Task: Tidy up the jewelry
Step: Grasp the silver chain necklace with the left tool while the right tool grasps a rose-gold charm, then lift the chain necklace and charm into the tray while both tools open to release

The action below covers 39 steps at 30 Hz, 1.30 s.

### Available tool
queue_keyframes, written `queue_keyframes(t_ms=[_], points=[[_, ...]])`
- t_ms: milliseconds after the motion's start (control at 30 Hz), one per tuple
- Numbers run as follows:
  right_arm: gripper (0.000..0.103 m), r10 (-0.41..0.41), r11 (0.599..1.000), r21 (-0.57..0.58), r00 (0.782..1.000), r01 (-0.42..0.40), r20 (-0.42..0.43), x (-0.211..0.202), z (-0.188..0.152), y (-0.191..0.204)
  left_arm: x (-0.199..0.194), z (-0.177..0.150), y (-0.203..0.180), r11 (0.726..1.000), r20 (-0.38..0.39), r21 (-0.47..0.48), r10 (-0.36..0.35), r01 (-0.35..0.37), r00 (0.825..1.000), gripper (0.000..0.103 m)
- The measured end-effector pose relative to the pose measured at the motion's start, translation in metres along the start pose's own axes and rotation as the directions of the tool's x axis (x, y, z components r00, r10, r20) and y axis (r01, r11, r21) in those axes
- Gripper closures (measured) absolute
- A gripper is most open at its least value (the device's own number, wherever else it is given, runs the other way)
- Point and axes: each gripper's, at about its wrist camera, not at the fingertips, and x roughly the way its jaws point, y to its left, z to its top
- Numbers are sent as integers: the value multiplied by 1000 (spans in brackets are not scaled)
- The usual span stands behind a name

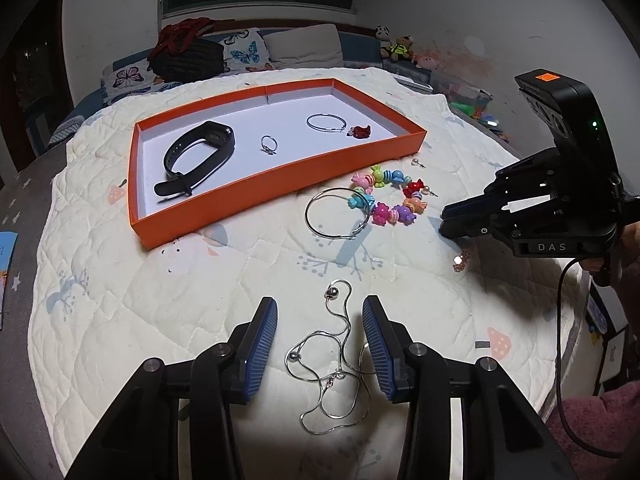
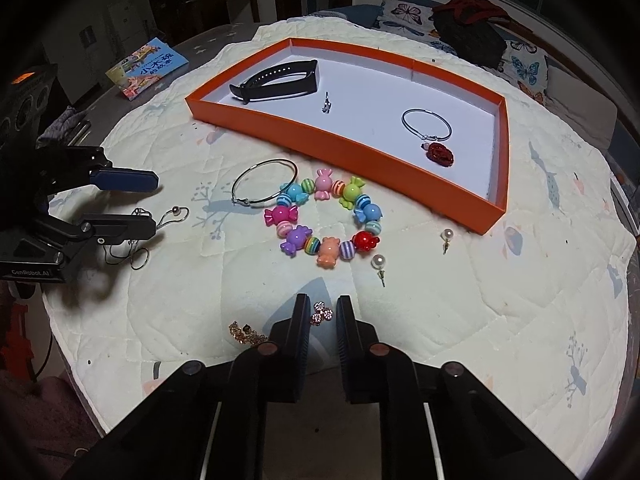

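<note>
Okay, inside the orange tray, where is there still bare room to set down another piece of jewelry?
In the orange tray, bare floor lies between the ring and the silver hoop, and along the near wall below them. The end with the black wristband is crowded, and the red charm touches the hoop.

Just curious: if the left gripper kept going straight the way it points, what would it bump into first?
Probably the silver necklace lying on the quilt, between the left gripper's open fingers.
</note>
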Motion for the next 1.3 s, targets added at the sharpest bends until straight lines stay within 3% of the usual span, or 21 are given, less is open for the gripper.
queue_keyframes(t_ms=[100, 300, 600, 900, 1100, 1300], points=[[90, -2, 1000, -3, 1000, 2, 6, -1, -1, 0, 3, 1, -1, 1000, -6, 9, -3, 3, 1000, 60], [90, 0, 1000, 13, 1000, 0, 23, -5, -2, -3, 13, 9, -3, 1000, -9, 20, -23, 24, 1000, 79], [90, 3, 999, 39, 1000, -4, 29, -4, -1, -9, 21, 10, 0, 999, -14, 27, -19, 20, 1000, 93], [90, -2, 999, 44, 998, -1, 57, -11, 2, -10, 16, 11, -1, 1000, 24, 17, -10, 9, 1000, 96], [90, -17, 999, 39, 992, 12, 122, -32, 10, -11, -17, 29, 6, 1000, 115, -16, -9, 11, 993, 96], [90, -32, 999, 47, 980, 23, 195, -54, 23, -17, -56, 56, 5, 1000, 221, 3, 6, -7, 975, 96]])
